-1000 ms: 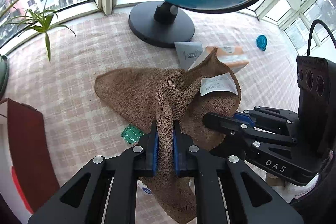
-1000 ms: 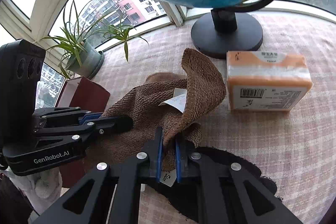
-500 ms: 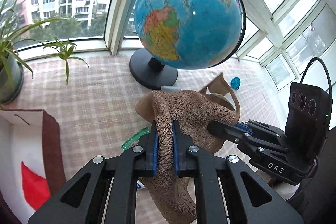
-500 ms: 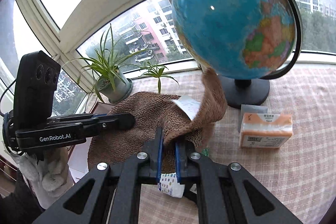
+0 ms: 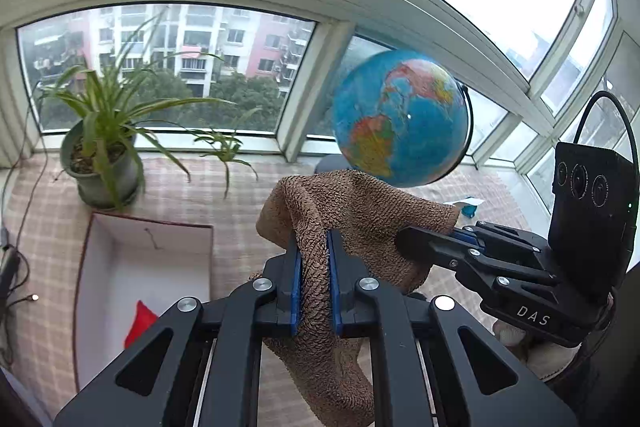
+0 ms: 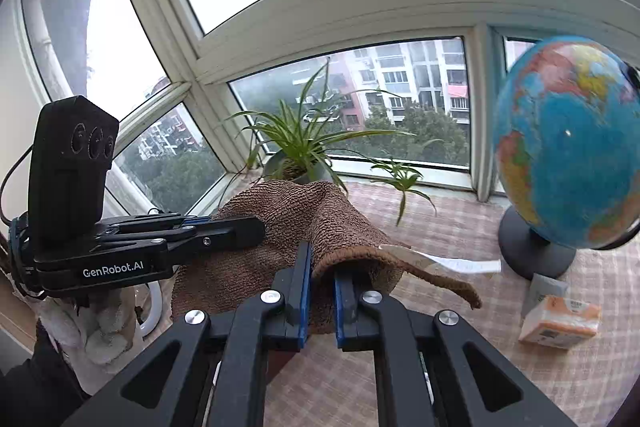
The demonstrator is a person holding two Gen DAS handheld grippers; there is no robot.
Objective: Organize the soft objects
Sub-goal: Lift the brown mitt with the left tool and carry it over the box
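Both tongs are clamped on one brown terry towel (image 5: 360,211), which is lifted clear of the checked counter (image 5: 192,187). Left tongs (image 5: 313,279) pinch a bunched fold, blue pads pressed into the cloth from both sides, with a tail hanging down past the fingers. Right tongs (image 6: 320,291) grip the hemmed edge, cloth squeezed between the pads. In the left wrist view the right tongs come in from the right, tip buried in the far end of the towel; in the right wrist view the left tongs come in from the left, same way.

Why held like this: two grip points apart along the cloth keep it off the surface and partly spread. My guess is this is prep for folding, or for carrying it to the open white box with dark red rim (image 5: 144,267), which sits on the counter below and left and has something red (image 5: 140,319) inside.

Orientation: the towel's long axis runs roughly between the two grips, sagging and crumpled, humped in the middle, not taut. A white care label (image 6: 460,263) sticks out sideways from the edge near the right tongs, pointing toward the globe (image 6: 568,147).

Potted spider plant (image 5: 100,155) is by the window. Orange-and-white packet (image 6: 560,319) lies near the globe base, well apart from the towel.
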